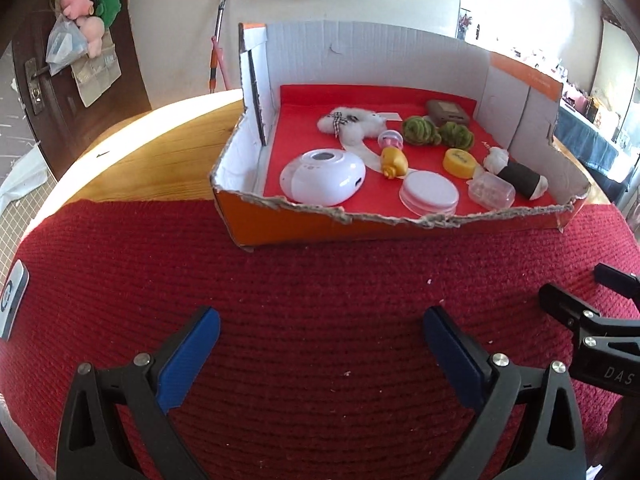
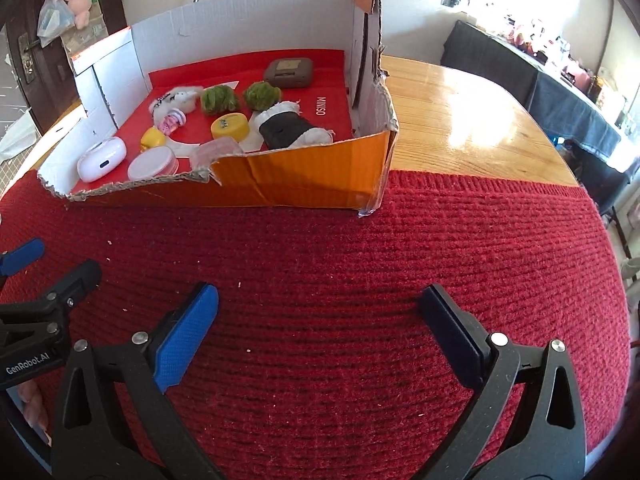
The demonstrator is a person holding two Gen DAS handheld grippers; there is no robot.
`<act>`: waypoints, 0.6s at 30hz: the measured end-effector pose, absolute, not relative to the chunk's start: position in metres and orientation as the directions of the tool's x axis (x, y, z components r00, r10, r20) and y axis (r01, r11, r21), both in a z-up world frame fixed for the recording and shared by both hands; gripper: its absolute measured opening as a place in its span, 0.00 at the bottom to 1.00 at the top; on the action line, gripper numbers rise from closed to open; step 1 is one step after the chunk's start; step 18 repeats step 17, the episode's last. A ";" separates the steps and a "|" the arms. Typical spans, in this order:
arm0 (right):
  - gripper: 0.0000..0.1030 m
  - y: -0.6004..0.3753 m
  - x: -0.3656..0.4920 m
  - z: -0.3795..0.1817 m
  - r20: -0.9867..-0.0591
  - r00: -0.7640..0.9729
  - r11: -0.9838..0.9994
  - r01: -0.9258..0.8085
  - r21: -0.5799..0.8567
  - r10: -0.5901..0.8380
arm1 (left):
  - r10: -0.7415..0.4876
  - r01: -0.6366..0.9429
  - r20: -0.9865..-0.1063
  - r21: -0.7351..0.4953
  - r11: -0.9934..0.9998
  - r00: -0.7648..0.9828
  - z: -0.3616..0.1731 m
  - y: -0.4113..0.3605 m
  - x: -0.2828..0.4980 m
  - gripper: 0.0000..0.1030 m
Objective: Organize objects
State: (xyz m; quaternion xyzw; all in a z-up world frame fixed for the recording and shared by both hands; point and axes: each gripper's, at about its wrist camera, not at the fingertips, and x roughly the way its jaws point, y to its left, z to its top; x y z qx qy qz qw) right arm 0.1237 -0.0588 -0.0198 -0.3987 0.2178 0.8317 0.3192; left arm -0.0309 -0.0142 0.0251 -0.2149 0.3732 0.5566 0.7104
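Both views look forward and steeply down along their own blue-padded fingers, which fill the lower part of each frame, close above a red knitted mat point(image 1: 320, 280) on a wooden table point(image 1: 160, 160). The left wrist view faces the cardboard box point(image 1: 400, 224) nearly head-on, with the box in the upper centre and right. The right wrist view stands further right, so the same box point(image 2: 300, 184) sits upper left. Each view catches the other gripper at its lower edge. Both share the box, mat, table and a door point(image 1: 60, 100) at upper left.

"MINISO" on the red liner point(image 2: 320, 92); "GenRobot.AI" on the left gripper point(image 2: 8, 262); perhaps "DAS" on the right gripper point(image 1: 580, 284).
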 end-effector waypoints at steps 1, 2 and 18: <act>1.00 -0.059 0.124 -0.020 -0.802 -0.478 -0.700 -0.706 0.108 0.358 | 0.630 -0.951 -0.770 0.106 0.289 0.106 0.025 -0.014 -0.032 1.00; 1.00 -0.059 0.124 -0.020 -0.802 -0.477 -0.699 -0.707 0.108 0.359 | 0.630 -0.951 -0.769 0.106 0.290 0.106 0.025 -0.014 -0.031 1.00; 1.00 -0.060 0.125 -0.020 -0.802 -0.475 -0.697 -0.709 0.106 0.361 | 0.631 -0.952 -0.770 0.110 0.284 0.100 0.024 -0.013 -0.031 1.00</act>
